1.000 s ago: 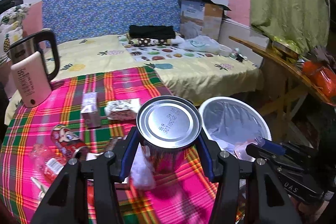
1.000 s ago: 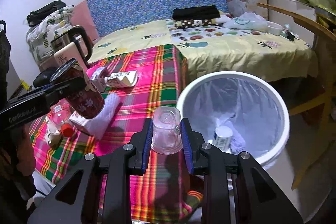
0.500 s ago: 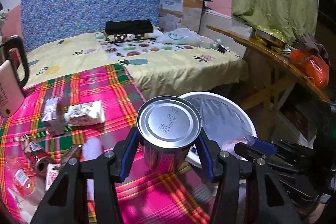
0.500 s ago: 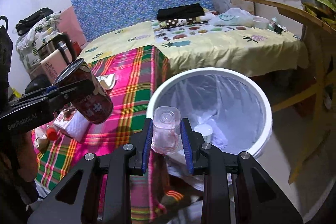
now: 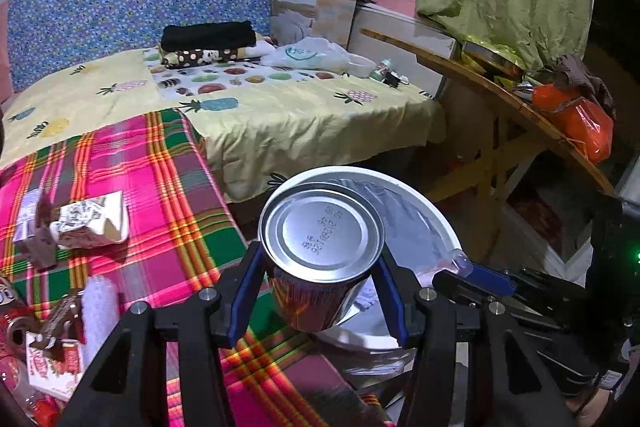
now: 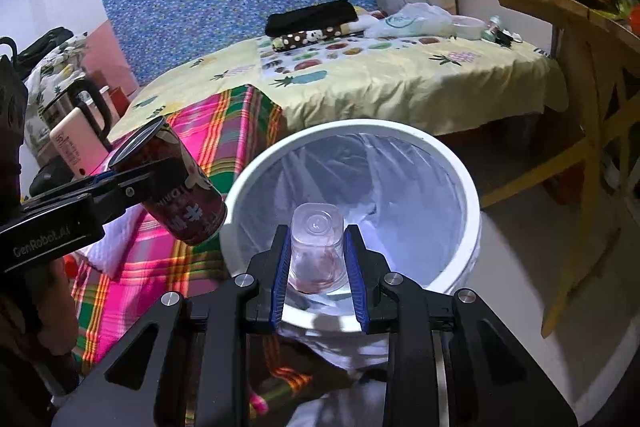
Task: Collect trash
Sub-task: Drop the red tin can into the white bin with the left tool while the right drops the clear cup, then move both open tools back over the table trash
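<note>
Two grippers each carry one piece of trash toward the same white bin. Nearest, the right gripper (image 6: 317, 259) is closed on a clear plastic cup (image 6: 317, 247), held upside down over the near rim of the bin (image 6: 460, 163), probably so that a release drops it straight into the liner. Beside it the left gripper (image 5: 320, 287) clamps a red drink can (image 5: 320, 255), tilted, above the edge where the plaid counter (image 5: 168, 187) meets the bin, so it seems to wait for its turn. Farther on the counter a crumpled carton (image 5: 90, 223) and other wrappers lie uncollected. Behind them stands the bed (image 5: 304, 115) with folded clothes
</note>
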Available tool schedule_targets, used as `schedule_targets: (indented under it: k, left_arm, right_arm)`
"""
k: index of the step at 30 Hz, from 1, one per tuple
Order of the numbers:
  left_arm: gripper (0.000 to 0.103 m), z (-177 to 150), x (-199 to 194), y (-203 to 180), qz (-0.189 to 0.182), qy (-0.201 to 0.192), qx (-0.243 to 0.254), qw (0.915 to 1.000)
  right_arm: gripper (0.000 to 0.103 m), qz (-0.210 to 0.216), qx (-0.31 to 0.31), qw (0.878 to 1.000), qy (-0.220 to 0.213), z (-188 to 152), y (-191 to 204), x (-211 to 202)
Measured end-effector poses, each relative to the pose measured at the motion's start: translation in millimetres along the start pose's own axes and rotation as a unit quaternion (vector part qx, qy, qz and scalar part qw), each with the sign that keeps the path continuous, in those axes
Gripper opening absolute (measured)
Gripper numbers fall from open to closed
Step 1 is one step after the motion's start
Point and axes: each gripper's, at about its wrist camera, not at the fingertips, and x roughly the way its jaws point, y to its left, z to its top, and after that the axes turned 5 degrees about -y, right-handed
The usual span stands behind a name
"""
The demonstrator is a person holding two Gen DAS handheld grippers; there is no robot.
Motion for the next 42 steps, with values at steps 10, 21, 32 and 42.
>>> schedule_targets:
  k: [10, 21, 32, 42]
  left_arm:
    - [0.056, -7, 30, -10, -0.024, 0.031, 0.007, 0.9992]
    - [0.056, -8, 41, -17, -0.042, 0.037, 0.02, 0.9982]
    - [0.062, -5, 35, -14, -0.042, 0.026, 0.015, 0.9987]
    - [0.062, -5, 13, -2, -0.018, 0.013, 0.0, 0.9998]
  right_arm:
    - [0.028, -0.017, 0.009, 0.999, 0.034, -6, -18, 15]
    - [0.029, -0.03, 0.01, 0.998, 0.055, -11, -24, 19]
    - [0.03, -0.032, 0.001, 0.999, 0.03, -7, -22, 12]
    - [0.031, -0.028, -0.008, 1.0, 0.004, -2, -15, 3]
